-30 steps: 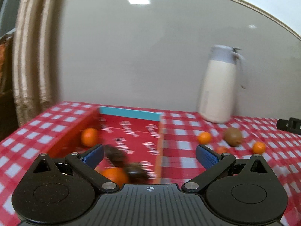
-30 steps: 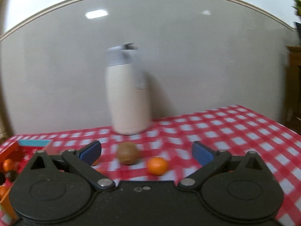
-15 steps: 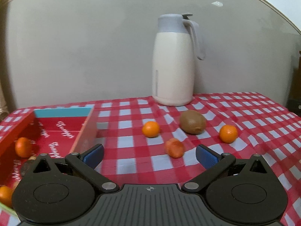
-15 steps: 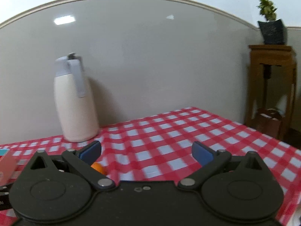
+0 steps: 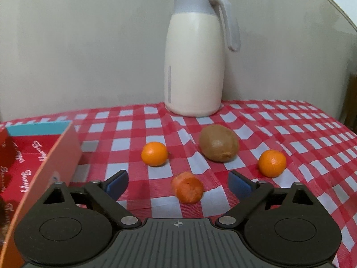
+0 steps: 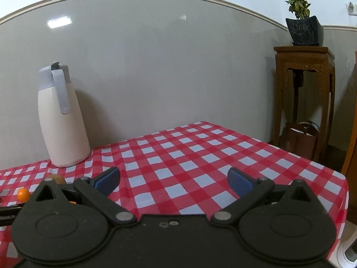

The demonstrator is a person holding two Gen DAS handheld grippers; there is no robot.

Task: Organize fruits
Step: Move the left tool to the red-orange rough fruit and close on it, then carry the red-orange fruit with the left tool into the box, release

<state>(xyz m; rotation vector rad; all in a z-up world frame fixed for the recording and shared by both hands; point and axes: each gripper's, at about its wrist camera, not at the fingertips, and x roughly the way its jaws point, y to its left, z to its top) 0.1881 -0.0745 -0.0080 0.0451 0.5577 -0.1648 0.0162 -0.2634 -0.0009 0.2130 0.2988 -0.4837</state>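
At the far left of the left wrist view stands a red box (image 5: 24,156) with a pale blue far wall and an orange near-side wall that leans toward the camera; white script is printed on its inner floor. Something dark shows at the box's left edge, too cut off to identify. To the right of the box, on the red-and-white checked cloth (image 5: 290,120), lies a small orange (image 5: 154,153). Nearer the camera and a little right is an orange-red piece of fruit (image 5: 188,189) with a flat cut-looking face, lying between the two blue fingertips of the left gripper (image 5: 178,183). Its jaws are spread wide and hold nothing. Beyond this piece sits a brown kiwi (image 5: 218,143), and right of the kiwi, apart from it, a second orange (image 5: 272,163). A cream jug (image 5: 194,67) with a grey lid and handle stands upright at the far side of the cloth against the wall.

In the right wrist view the jug (image 6: 62,120) stands at far left, with the kiwi (image 6: 57,178) and an orange (image 6: 23,193) just peeking over the gripper body. The right gripper (image 6: 174,179) has its jaws wide apart and empty, over bare checked cloth (image 6: 200,147). At the far right a dark wooden stand (image 6: 304,89) carries a potted plant (image 6: 303,22).
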